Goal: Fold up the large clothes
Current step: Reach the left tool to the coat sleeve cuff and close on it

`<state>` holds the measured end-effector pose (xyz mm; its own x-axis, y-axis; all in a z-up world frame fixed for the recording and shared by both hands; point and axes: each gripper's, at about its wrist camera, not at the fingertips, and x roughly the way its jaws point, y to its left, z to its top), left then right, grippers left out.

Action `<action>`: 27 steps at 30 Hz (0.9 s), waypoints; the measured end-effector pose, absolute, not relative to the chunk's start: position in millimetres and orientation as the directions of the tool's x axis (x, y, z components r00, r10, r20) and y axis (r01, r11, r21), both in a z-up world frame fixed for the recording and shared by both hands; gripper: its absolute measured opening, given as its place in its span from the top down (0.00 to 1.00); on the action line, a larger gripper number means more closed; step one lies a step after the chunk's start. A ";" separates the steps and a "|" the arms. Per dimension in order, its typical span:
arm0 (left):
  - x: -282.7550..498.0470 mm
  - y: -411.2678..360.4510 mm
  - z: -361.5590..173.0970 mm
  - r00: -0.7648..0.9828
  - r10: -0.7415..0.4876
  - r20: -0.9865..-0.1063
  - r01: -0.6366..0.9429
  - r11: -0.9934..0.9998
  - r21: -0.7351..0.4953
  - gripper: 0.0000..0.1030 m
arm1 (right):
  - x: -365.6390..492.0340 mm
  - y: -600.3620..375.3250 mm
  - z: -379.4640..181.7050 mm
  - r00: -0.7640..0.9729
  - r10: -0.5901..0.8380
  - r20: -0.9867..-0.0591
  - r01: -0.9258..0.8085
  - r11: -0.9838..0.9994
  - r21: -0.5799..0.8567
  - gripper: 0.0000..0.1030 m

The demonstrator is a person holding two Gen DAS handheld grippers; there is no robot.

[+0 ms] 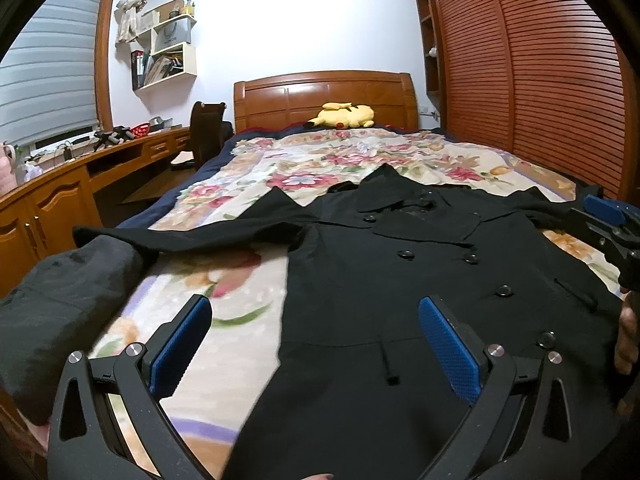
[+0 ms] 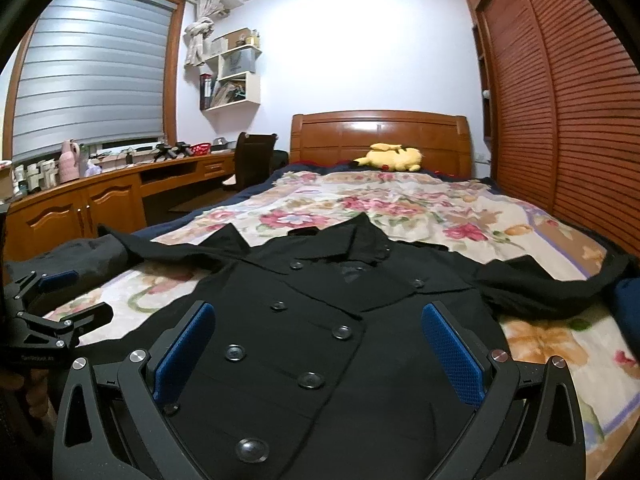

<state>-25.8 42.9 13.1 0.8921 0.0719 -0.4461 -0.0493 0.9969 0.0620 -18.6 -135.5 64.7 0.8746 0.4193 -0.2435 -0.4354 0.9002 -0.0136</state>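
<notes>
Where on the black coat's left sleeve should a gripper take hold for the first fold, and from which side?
Probably at the left sleeve cuff, coming from the bed's left edge: the sleeve lies flat, stretched outward from the coat, its end free near that edge, so it can swing across.

Black coat (image 2: 320,320) on floral blanket (image 2: 420,208); yellow plush toy (image 2: 392,158).

A black double-breasted wool coat (image 2: 320,320) lies spread on the floral-blanketed bed (image 2: 460,208), collar toward the carved wooden headboard (image 2: 380,136). A yellow plush toy (image 2: 394,158) rests before it. A long wooden desk (image 2: 120,188) stands left.
</notes>
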 end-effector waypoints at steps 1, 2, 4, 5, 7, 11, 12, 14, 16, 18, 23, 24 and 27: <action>-26.1 45.6 14.1 0.892 0.075 -0.446 -0.053 0.997 0.062 0.00 | -18.5 -134.1 65.5 0.873 0.423 -0.244 -0.440 0.898 -0.016 0.00; -26.3 49.1 15.3 0.891 0.079 -0.447 -0.057 0.996 0.061 0.00 | -17.8 -131.9 66.5 0.869 0.429 -0.245 -0.446 0.895 -0.016 0.00; -26.3 54.1 16.7 0.889 0.087 -0.449 -0.066 0.996 0.064 0.00 | -14.6 -129.6 68.5 0.861 0.442 -0.251 -0.460 0.888 -0.014 0.00; -26.0 57.8 17.1 0.888 0.094 -0.451 -0.069 0.995 0.070 0.00 | -13.0 -127.6 69.6 0.856 0.451 -0.253 -0.469 0.883 -0.012 0.00; -25.5 64.8 16.7 0.884 0.111 -0.455 -0.081 0.993 0.084 0.00 | -8.7 -124.6 70.9 0.847 0.464 -0.259 -0.482 0.876 -0.009 0.00; -20.1 82.3 13.9 0.869 0.136 -0.476 -0.104 0.990 0.094 0.00 | 0.0 -118.4 73.7 0.838 0.479 -0.262 -0.499 0.867 -0.011 0.00; -18.8 85.9 13.4 0.866 0.144 -0.479 -0.110 0.989 0.099 0.00 | 2.4 -116.9 74.8 0.837 0.481 -0.262 -0.502 0.865 -0.016 0.00; -15.3 95.1 13.1 0.861 0.149 -0.487 -0.116 0.988 0.097 0.00 | 9.1 -115.0 77.4 0.835 0.484 -0.262 -0.506 0.862 -0.023 0.00; -11.3 106.1 12.7 0.854 0.138 -0.501 -0.115 0.990 0.076 0.00 | 15.2 -110.7 79.4 0.831 0.493 -0.260 -0.514 0.858 -0.017 0.00; -5.8 115.3 10.4 0.847 0.134 -0.514 -0.117 0.991 0.065 0.00 | 23.4 -106.5 80.5 0.825 0.500 -0.263 -0.522 0.853 -0.015 0.00; 14.6 137.1 0.8 0.820 0.167 -0.548 -0.133 0.986 0.101 0.00 | 44.5 -97.0 70.3 0.812 0.500 -0.302 -0.534 0.845 -0.037 0.00; 20.5 142.1 -2.2 0.813 0.169 -0.558 -0.135 0.986 0.102 0.00 | 49.5 -95.1 65.0 0.805 0.499 -0.320 -0.539 0.841 -0.044 0.00; 34.3 152.8 -7.4 0.795 0.170 -0.582 -0.133 0.986 0.105 0.00 | 66.1 -96.5 39.8 0.784 0.495 -0.376 -0.546 0.837 -0.037 0.00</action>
<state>34.3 152.8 -7.4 0.7954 0.1695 -0.5819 -0.1332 0.9855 0.1050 66.1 -96.5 39.8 0.7837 0.4947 -0.3756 -0.5461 0.8369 -0.0373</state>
